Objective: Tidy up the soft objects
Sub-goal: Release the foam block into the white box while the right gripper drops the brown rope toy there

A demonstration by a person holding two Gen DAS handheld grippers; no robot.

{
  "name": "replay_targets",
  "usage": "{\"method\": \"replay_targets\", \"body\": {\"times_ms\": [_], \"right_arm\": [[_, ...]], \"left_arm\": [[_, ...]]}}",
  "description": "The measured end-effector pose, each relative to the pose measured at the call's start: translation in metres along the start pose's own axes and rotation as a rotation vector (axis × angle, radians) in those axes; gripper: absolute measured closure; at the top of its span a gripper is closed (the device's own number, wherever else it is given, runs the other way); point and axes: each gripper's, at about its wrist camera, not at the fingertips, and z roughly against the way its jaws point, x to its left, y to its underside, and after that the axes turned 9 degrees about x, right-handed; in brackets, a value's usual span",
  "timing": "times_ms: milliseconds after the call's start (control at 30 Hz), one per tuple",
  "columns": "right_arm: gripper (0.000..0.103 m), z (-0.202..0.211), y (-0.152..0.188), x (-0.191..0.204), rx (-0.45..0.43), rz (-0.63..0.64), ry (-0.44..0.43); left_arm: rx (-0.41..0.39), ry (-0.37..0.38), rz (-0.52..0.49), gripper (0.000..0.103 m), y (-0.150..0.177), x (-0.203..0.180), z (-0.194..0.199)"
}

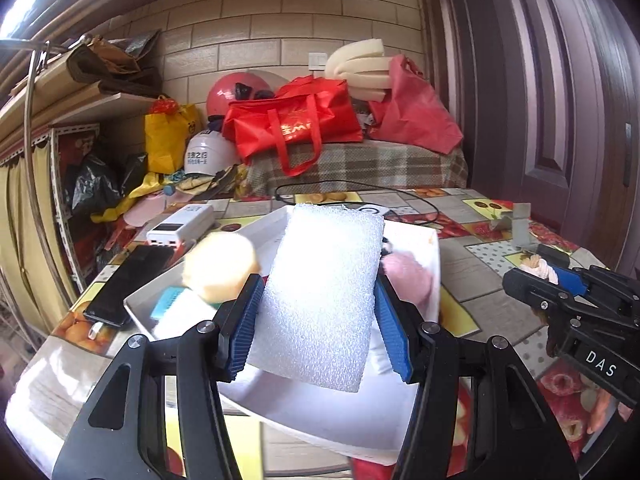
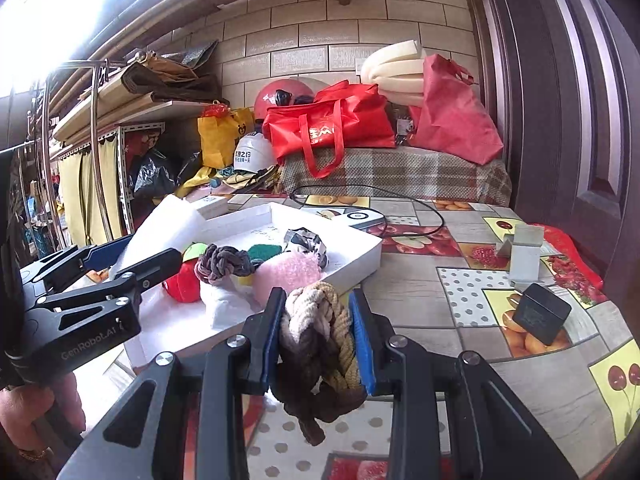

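My left gripper (image 1: pixel 316 312) is shut on a white foam sheet (image 1: pixel 324 292) and holds it above the white tray (image 1: pixel 332 420). The left gripper also shows in the right wrist view (image 2: pixel 132 260), with the foam sheet (image 2: pixel 160 224). My right gripper (image 2: pixel 316 328) is shut on a knotted brown and cream rope (image 2: pixel 320 344) just right of the tray (image 2: pixel 360 256). In the tray lie a pink fuzzy ball (image 2: pixel 286 276), a grey knotted cloth (image 2: pixel 224 264), a red and green plush (image 2: pixel 186 276) and a black-and-white crumpled piece (image 2: pixel 306 242). A blurred cream round object (image 1: pixel 222 266) is over the tray's left part.
A black phone (image 1: pixel 124 284) and a white power bank (image 1: pixel 182 226) lie left of the tray. A black charger (image 2: pixel 542 316), a grey stand (image 2: pixel 524 254) and a black cable (image 2: pixel 400 216) are on the patterned tablecloth at right. Red bags (image 2: pixel 332 128) sit behind on a plaid surface.
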Motion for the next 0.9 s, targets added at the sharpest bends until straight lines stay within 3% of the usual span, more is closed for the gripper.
{"method": "replay_targets", "body": {"times_ms": [167, 333, 500, 633, 767, 833, 900], "right_arm": [[0.071, -0.023, -0.013, 0.022, 0.019, 0.03, -0.051], [0.071, -0.045, -0.02, 0.061, 0.06, 0.147, -0.129], [0.072, -0.075, -0.024, 0.094, 0.185, 0.27, -0.23], [0.072, -0.099, -0.036, 0.095, 0.196, 0.284, -0.128], [0.072, -0.122, -0.054, 0.067, 0.179, 0.177, -0.032], [0.072, -0.126, -0.058, 0.054, 0.181, 0.119, -0.039], [0.072, -0.123, -0.058, 0.051, 0.169, 0.102, -0.063]], "left_arm": [[0.024, -0.032, 0.07, 0.047, -0.004, 0.032, -0.012], [0.062, -0.021, 0.088, 0.047, -0.01, 0.041, -0.03], [0.078, -0.019, 0.096, 0.047, -0.019, 0.047, -0.047], [0.103, -0.007, 0.109, 0.047, -0.028, 0.052, -0.064], [0.166, 0.062, 0.121, 0.048, -0.036, 0.055, -0.085], [0.182, 0.104, 0.146, 0.048, -0.038, 0.055, -0.092], [0.171, 0.095, 0.146, 0.048, -0.042, 0.052, -0.095]]}}
